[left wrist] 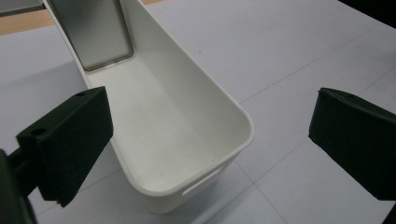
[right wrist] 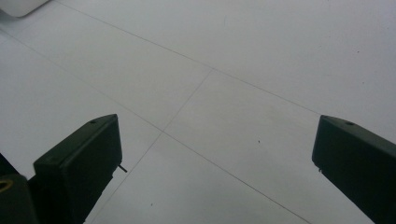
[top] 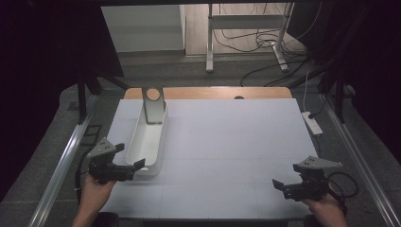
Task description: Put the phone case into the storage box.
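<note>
Both grippers sit at the near table edge, jaws wide and empty. Left gripper (top: 126, 161) straddles the near end of the bin (top: 147, 142), whose long axis runs away toward the far-left; right gripper (top: 279, 185) hovers well apart.

A dim room: grey floor (top: 156, 71), white stand (top: 246, 28) with loose cables (top: 246, 42).

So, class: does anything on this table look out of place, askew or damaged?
Mostly tidy. One oddity: a grey metal plate leans tilted against the far end of the long white bin, half in, half out. The bin looks intact, and nothing is spilled on the white table.
</note>
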Motion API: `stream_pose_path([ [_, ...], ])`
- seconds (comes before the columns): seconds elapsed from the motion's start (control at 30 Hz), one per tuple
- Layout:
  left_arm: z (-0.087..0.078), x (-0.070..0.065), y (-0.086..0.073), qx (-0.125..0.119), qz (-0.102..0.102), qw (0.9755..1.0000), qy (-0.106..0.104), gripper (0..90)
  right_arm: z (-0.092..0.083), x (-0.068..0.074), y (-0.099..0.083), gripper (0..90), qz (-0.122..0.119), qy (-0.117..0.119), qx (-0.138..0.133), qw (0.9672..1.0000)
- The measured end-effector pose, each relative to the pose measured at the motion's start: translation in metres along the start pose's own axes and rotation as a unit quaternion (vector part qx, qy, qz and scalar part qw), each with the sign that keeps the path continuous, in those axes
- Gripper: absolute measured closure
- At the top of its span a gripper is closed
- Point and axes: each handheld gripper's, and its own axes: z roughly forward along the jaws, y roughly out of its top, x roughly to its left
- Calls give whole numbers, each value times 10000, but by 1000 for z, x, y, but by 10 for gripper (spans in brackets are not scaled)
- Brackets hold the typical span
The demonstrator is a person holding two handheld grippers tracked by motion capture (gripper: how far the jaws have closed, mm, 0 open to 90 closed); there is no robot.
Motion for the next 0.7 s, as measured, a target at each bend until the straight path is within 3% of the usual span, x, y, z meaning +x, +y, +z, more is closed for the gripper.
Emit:
stream_pose_path([
  [0.7, -24, -10, -26, -10, -97, 9997, 231, 0, -1, 0, 0, 17, 15, -18, -11, 10000],
])
